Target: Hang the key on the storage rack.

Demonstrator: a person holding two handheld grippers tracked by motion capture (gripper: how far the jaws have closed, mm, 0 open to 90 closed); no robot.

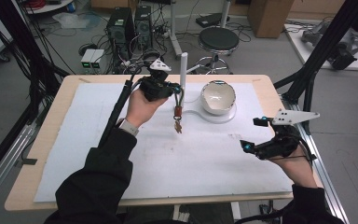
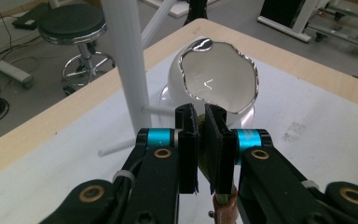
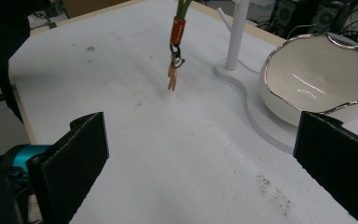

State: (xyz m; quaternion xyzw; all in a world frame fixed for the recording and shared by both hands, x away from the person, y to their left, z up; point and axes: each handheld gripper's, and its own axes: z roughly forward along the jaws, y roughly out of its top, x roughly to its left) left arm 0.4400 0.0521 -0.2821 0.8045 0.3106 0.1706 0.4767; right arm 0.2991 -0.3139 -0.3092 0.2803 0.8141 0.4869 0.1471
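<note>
White mat (image 1: 121,154): left gripper (image 1: 176,88) clamped on keychain strap (image 1: 179,100), keys dangling below; right gripper (image 1: 251,135) apart

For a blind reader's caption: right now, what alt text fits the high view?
The left gripper, jaws shut, holds a keychain by its green strap above the white mat, beside a white peg stand and bowl; the right gripper rests open.
</note>
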